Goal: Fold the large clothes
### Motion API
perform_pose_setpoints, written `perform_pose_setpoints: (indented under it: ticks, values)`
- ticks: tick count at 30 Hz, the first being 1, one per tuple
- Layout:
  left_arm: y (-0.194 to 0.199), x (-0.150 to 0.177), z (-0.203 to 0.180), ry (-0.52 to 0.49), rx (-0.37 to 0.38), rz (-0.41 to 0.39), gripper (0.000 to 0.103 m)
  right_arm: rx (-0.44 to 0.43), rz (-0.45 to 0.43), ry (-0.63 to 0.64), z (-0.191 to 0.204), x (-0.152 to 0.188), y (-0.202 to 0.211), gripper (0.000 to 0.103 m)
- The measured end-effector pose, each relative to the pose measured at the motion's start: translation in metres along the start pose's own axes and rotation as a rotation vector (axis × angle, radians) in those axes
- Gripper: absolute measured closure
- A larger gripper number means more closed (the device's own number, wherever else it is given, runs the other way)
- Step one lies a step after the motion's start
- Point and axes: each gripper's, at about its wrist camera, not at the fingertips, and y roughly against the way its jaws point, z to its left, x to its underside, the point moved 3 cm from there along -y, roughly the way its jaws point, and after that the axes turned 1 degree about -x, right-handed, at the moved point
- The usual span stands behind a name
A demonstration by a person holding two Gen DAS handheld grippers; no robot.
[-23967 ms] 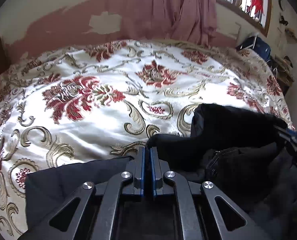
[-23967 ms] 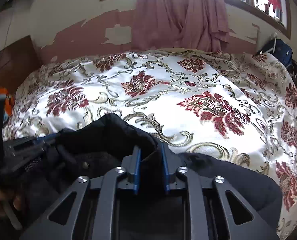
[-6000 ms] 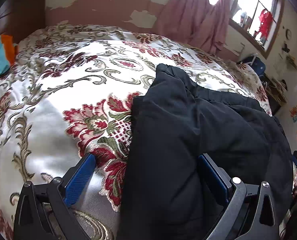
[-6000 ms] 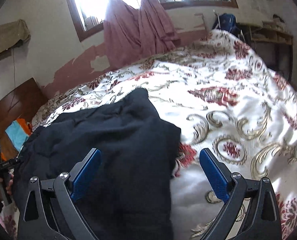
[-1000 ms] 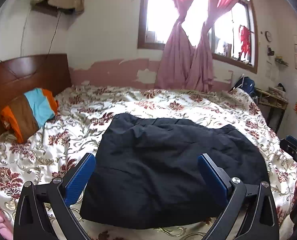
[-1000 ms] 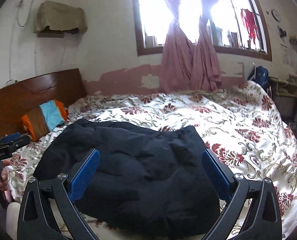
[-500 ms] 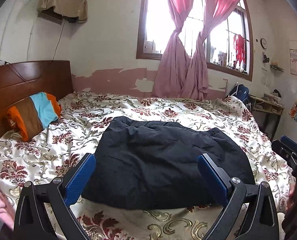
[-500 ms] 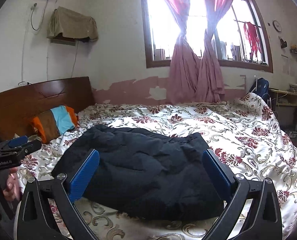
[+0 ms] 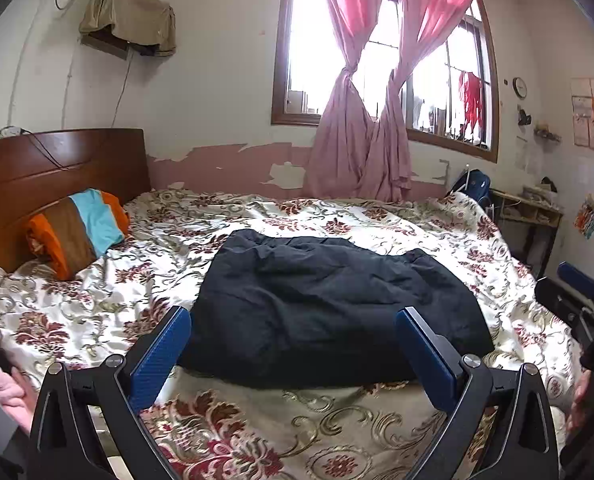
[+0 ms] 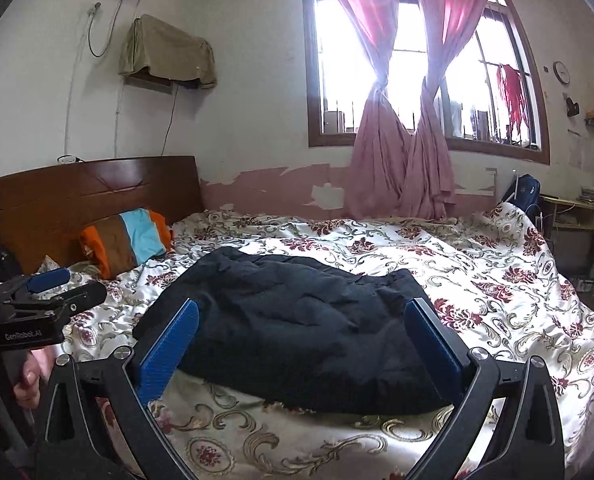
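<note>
Both tongs pulled back from bed | left tongs (image 9: 293, 344) wide open, empty | right tongs (image 10: 301, 338) likewise | black garment (image 9: 329, 308) folded

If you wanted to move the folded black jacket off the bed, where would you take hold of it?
Probably the thick near edge of the black jacket, coming in low from the bed's near side: it bulges there and faces both open grippers.
</note>
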Motion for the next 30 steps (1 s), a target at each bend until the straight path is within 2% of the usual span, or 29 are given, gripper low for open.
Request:
perform_pose_setpoints:
  ticks: [19, 30]
  values:
    - [0.034, 0.046, 0.009, 0.010, -0.054, 0.068, 0.000, -0.050, 0.068, -0.024, 0.025, 0.040, 0.031, 0.002]
    - [0.030, 0.071, 0.017, 0.005, -0.085, 0.108, 0.000, -0.022, 0.144, -0.040, 0.018, 0.074, 0.025, 0.002]
